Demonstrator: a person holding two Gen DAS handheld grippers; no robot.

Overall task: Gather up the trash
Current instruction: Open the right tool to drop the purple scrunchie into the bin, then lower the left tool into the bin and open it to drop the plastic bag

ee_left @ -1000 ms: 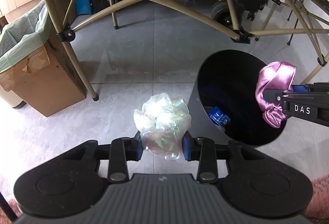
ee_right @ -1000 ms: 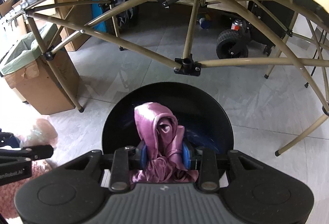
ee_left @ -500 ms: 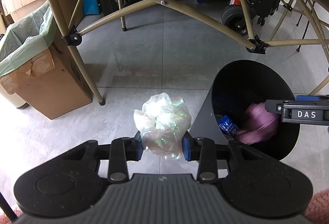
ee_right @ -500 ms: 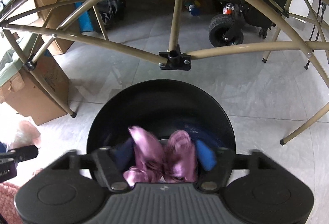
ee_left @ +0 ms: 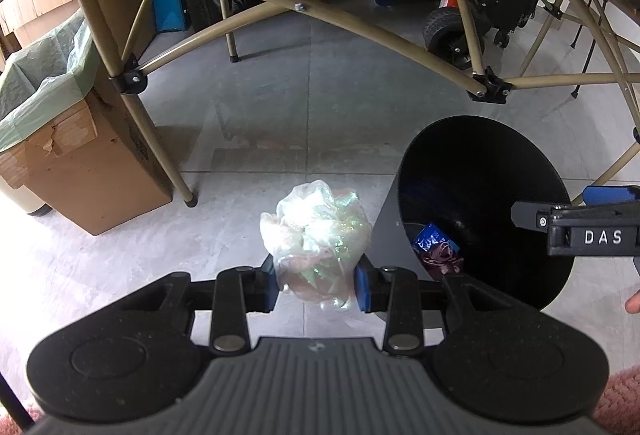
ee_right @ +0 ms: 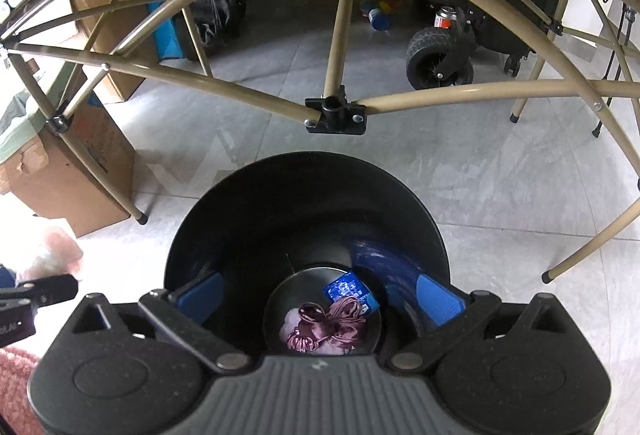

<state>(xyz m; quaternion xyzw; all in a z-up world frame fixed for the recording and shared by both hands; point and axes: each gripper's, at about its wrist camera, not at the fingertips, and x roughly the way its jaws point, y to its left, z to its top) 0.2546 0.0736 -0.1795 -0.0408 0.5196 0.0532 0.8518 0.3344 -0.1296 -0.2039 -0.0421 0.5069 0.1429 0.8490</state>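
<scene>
Left hand-held gripper [ee_left: 316, 285]: clamped on wad [ee_left: 316, 235]
Right hand-held gripper [ee_right: 320, 299]: jaws opening, empty
Wad: light, crushable, slippery; pinch mid-bulk
Bin [ee_left: 480, 139]: 3 o'clock of wad

A round black trash bin [ee_right: 248, 219] stands upright and open on the grey tiled floor. At its bottom lies a crumpled pink satin cloth [ee_right: 324, 329], bunched into shiny folds, with a small blue printed wrapper [ee_right: 349, 291] lying flat just behind it and touching it, toward the far wall of the bin. Outside the bin, just beside its left wall and above the floor, a crumpled ball of clear iridescent plastic film [ee_left: 316, 239] is held up, pressed from both sides; it glints white, green and pink. It sits at about the height of the bin's rim, apart from it.
</scene>
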